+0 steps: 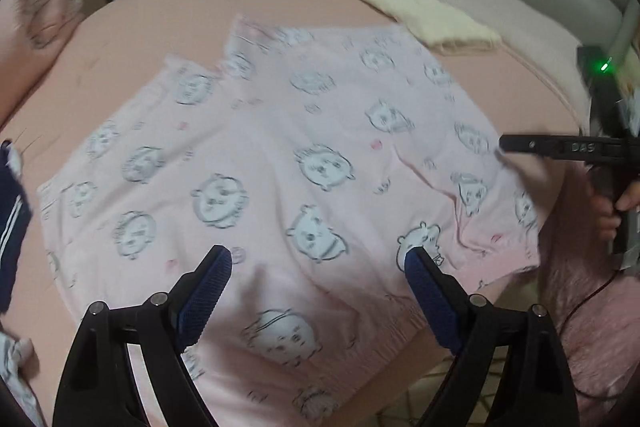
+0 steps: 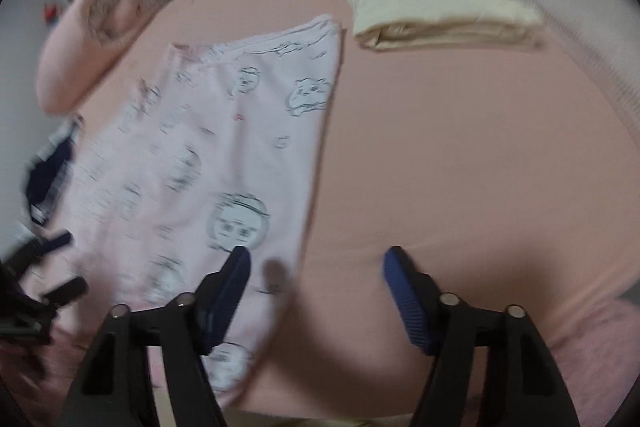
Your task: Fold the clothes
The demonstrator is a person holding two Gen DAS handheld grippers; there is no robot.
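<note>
While both my cams are a bit smeary, here's what I've got. Pink top (image 1: pixel 280 163) with the cartoon-face print is spread flat on the bed (image 1: pixel 160 39), lying on the peach sheet, with its near hem at the bed's front edge. From the right wrist view the same top (image 2: pixel 224 131) sits left of center with a straight edge running down its right side, and bare sheet fills everything to the right of it.

Left gripper (image 1: pixel 320 267) hangs over the near part of the top, jaws spread wide, nothing between the blue pads (image 1: pixel 208 291). Can't tell if the tips touch the fabric.

Right gripper (image 2: pixel 316 267) is also apart, nothing between its pads. Its left pad is over the top's right edge, its right pad over bare sheet. In the left view the right gripper (image 1: pixel 532 147) pokes in from the right side at the top's far right edge, with a hand (image 1: pixel 616 211) on its handle. Whether it's pinching cloth there I can't tell, too blurry.

Other stuff: a folded cream cloth (image 2: pixel 432 7) beyond the top, near but not touching it. A pink pillow (image 2: pixel 92 27) at the far left. Something navy with white stripes (image 1: pixel 12 219) just off the top's left side.
</note>
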